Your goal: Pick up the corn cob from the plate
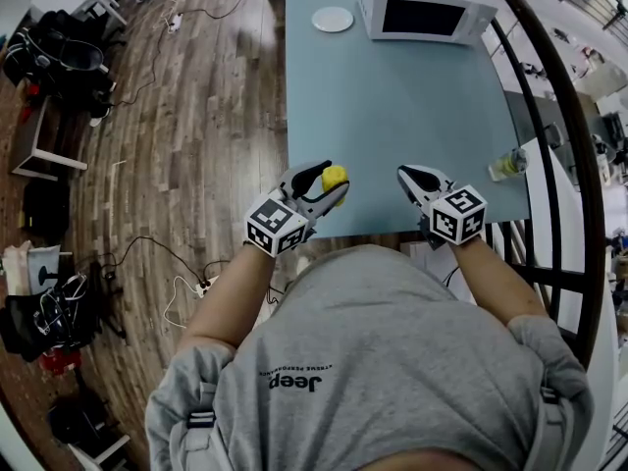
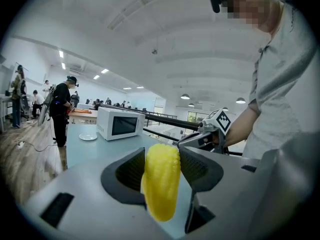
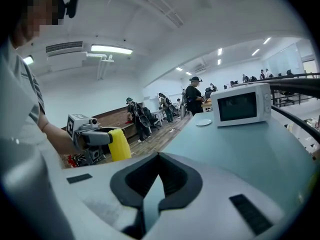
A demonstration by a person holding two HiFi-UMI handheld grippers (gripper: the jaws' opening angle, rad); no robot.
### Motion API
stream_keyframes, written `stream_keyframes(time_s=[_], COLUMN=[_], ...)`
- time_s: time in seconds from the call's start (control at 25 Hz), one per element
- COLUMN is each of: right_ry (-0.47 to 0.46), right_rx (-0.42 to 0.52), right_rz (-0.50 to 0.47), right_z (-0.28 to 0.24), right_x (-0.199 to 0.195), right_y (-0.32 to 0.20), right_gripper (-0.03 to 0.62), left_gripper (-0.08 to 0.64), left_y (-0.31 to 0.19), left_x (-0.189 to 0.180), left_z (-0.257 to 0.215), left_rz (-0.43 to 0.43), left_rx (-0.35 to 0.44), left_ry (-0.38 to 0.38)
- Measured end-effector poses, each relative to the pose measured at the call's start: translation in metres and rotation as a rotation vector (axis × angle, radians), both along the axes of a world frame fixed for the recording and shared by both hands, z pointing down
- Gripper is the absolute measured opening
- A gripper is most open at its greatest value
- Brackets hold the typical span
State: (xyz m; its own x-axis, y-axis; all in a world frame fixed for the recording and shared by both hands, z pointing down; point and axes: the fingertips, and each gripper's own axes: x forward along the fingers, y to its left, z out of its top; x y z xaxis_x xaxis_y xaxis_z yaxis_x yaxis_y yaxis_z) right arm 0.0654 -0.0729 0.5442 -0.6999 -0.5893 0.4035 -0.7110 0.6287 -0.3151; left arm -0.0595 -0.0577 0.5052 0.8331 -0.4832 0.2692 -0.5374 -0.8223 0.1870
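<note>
One pale blue table [image 1: 412,106] is stretching below and ahead of both sets of fingers, with a white microwave [image 1: 424,8] sitting well beyond them at its far end. Nearer, the left gripper [image 2: 162,156] is pinching and the right gripper [image 3: 160,155] is pressing its fingers together on nothing, while the small white plate [image 1: 333,19] is lying bare far past the fingertips and the yellow corn cob [image 2: 162,181] is standing upright between the left pads. Most of the cob is hanging below those pads, so a jolt or slackening grip is likely risking it pivoting out and dropping past the table's near edge.
</note>
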Motion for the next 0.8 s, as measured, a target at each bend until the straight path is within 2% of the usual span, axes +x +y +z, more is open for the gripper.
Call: stream_keyframes(time_s=[0.36,0.8], right_ry=[0.004,0.027], right_rx=[-0.030,-0.014], right_rz=[-0.004,-0.013], right_z=[0.013,0.010], right_x=[0.000,0.003], right_y=[0.001,-0.003], right_gripper=[0.008,0.008], left_gripper=[0.227,0.227], left_y=[0.004,0.002], left_x=[-0.002,0.000], left_z=[0.013,0.011], left_rz=[0.002,0.006], left_rx=[-0.029,-0.028], left_ry=[-0.012,-0.012])
